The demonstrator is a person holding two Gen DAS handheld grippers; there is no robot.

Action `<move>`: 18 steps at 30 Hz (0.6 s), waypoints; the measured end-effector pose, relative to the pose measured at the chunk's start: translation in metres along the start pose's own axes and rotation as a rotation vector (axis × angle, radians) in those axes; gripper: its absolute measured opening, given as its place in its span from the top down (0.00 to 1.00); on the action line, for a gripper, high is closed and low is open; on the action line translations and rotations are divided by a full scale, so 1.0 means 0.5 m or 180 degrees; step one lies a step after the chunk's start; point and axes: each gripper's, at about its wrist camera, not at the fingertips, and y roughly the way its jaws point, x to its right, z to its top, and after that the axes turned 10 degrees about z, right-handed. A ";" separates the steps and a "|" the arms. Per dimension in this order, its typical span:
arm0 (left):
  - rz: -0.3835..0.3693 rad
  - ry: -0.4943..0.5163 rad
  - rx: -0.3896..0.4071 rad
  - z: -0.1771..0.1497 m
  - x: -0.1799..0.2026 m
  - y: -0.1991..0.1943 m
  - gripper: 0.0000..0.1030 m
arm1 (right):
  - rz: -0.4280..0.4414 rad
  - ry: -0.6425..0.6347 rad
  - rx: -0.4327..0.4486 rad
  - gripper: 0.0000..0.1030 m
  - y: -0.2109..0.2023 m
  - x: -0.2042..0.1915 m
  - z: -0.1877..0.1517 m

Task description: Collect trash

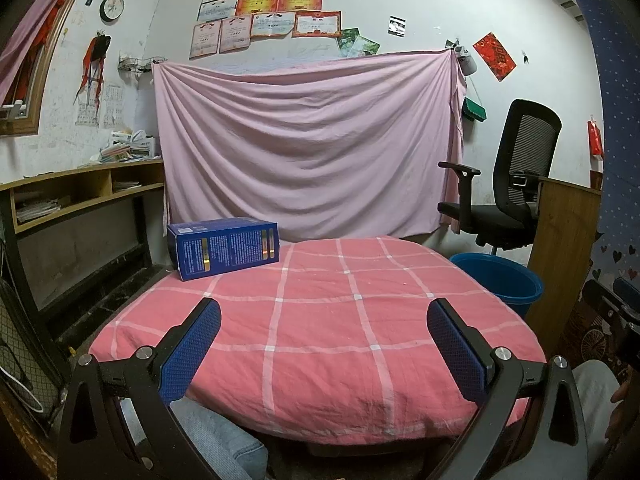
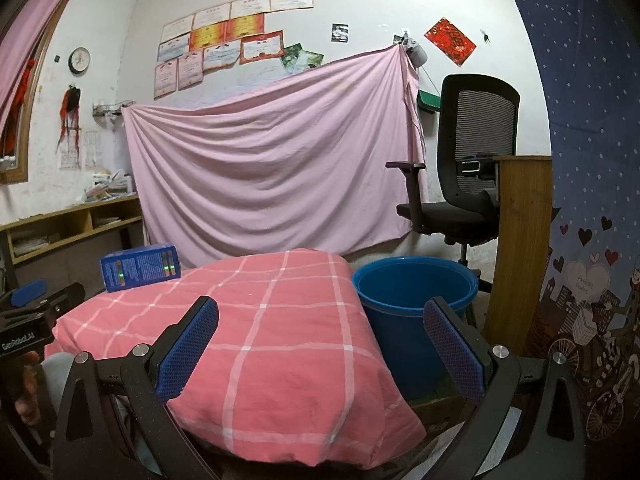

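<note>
Claws both spread wide, gripping nothing: my left gripper [image 1: 323, 334] and right gripper [image 2: 320, 334] hover over the near edge of the pink checked cloth [image 1: 320, 320]. Blue box [image 1: 223, 248] lies at its far left corner; bucket [image 2: 414, 300] stands just right.

A white wall [image 1: 420, 8] fills the back of both views, hung with rows of certificates [image 1: 276, 8] at upper centre and a round clock [image 1: 111, 7] at upper left. Below them a pink sheet [image 1: 308, 148] drapes across the middle. A wooden shelf [image 1: 80, 192] runs along the left. A black office chair [image 2: 468, 160] stands at right, beside a wooden panel [image 2: 520, 248]. A starry blue curtain [image 2: 592, 120] covers the right edge.
</note>
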 end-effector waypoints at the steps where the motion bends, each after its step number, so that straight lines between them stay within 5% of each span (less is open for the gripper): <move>1: -0.0001 0.0003 0.0003 0.001 -0.001 -0.001 0.02 | -0.0003 0.0001 0.0000 0.00 0.000 0.000 0.000; 18: -0.0025 0.0022 0.0013 0.007 0.002 -0.003 0.02 | 0.0003 -0.0003 0.0003 0.00 0.000 0.003 0.000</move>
